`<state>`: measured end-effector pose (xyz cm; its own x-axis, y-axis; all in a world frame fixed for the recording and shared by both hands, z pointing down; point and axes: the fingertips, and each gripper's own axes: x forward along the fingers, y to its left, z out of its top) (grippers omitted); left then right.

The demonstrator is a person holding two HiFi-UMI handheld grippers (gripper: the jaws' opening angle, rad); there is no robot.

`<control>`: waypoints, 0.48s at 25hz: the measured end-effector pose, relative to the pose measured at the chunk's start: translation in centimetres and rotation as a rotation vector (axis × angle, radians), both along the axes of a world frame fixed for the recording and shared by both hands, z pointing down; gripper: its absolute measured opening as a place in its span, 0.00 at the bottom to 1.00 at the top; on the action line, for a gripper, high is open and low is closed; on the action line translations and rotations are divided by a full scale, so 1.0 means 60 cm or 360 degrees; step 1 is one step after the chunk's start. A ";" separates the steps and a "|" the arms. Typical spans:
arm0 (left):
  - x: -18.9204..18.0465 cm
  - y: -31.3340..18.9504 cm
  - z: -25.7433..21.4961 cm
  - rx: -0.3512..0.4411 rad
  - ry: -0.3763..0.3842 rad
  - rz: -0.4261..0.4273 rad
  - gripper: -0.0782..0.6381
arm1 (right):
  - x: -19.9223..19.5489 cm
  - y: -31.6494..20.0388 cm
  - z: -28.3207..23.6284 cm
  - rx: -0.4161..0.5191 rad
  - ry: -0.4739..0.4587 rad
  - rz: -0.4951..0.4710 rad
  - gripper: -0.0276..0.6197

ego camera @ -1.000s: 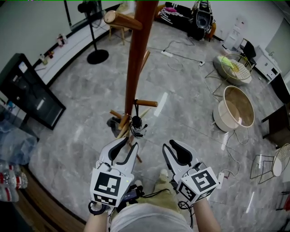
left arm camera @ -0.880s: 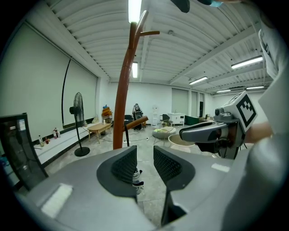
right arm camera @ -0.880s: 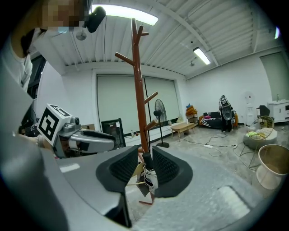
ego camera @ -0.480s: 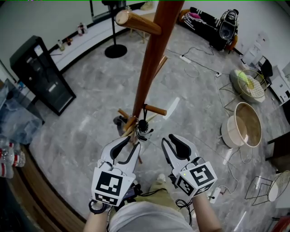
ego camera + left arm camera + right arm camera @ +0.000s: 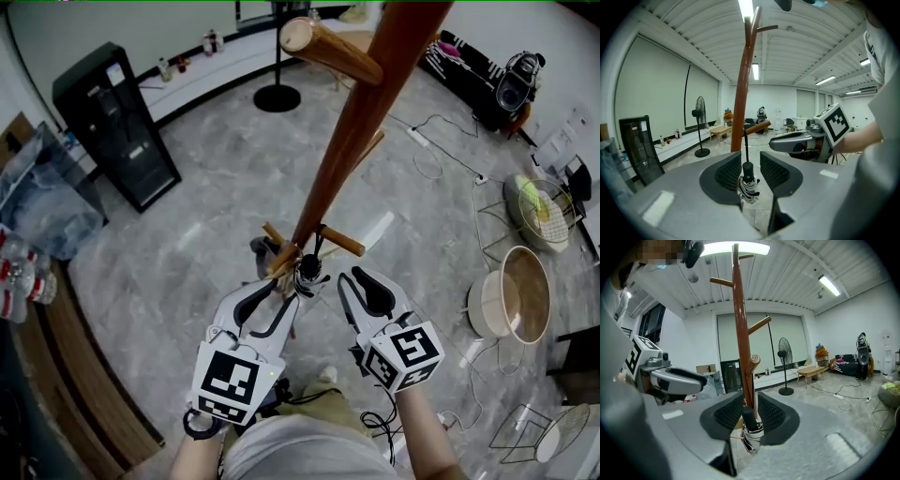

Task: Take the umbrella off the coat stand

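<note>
The umbrella (image 5: 309, 273) is a small folded one, hung by a thin black loop (image 5: 746, 144) off a short lower peg (image 5: 340, 243) of the coat stand (image 5: 354, 141), just below centre in the head view. Nothing is gripped yet. The left gripper (image 5: 280, 292) is seen with its jaws wide apart, and they've just been opening further. The jaws of the right gripper (image 5: 354, 276) are apart too but have just been closing a bit. In each gripper view the umbrella's black handle (image 5: 747, 417) is lined up in the gap between the pads, low centre of frame, with no pad pressed on it. In the head view it's seen dangling just past both sets of tips, between the two. Handling-wise it's probably to be treated as light but wobbly: since it's only hung from that loop, it can be expected to swing or spin away if nudged from one side. The handle looks hard and smooth, so a firm squeeze is likely tolerated, but some slip should be allowed for. The bundled black-and-white canopy (image 5: 748, 188) below is soft and would just get squashed. So the handle is best taken square-on, then lifted along the upward-tilted peg so the loop is slid off the end, not yanked.
</note>
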<state>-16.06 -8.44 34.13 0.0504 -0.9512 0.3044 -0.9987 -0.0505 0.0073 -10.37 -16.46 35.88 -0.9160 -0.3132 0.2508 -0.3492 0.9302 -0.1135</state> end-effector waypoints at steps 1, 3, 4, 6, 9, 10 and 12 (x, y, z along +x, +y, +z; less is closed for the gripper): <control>-0.002 -0.001 0.000 0.0001 0.0004 -0.0017 0.28 | -0.006 -0.005 0.003 0.0003 0.0004 -0.0018 0.18; -0.006 -0.003 0.000 0.0004 0.0012 -0.0049 0.28 | -0.018 -0.013 0.011 0.0012 0.0021 -0.0060 0.18; -0.007 -0.003 0.001 0.0007 0.0018 -0.0065 0.28 | -0.023 -0.017 0.015 0.0020 0.0031 -0.0082 0.18; -0.009 -0.004 0.001 0.0011 0.0026 -0.0098 0.28 | -0.032 -0.022 0.022 0.0032 0.0044 -0.0121 0.18; -0.009 -0.005 0.005 0.0013 0.0032 -0.0137 0.28 | -0.042 -0.033 0.031 0.0042 0.0041 -0.0162 0.17; -0.009 -0.004 0.006 0.0013 0.0034 -0.0150 0.28 | -0.046 -0.037 0.033 0.0044 0.0039 -0.0175 0.17; -0.010 -0.002 0.009 0.0009 0.0039 -0.0180 0.28 | -0.055 -0.042 0.038 0.0049 0.0041 -0.0205 0.17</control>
<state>-16.64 -8.54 34.70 -0.0499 -0.9529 0.2993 -0.9975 0.0622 0.0320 -13.66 -18.97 38.13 -0.9424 -0.2017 0.2669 -0.2293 0.9703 -0.0765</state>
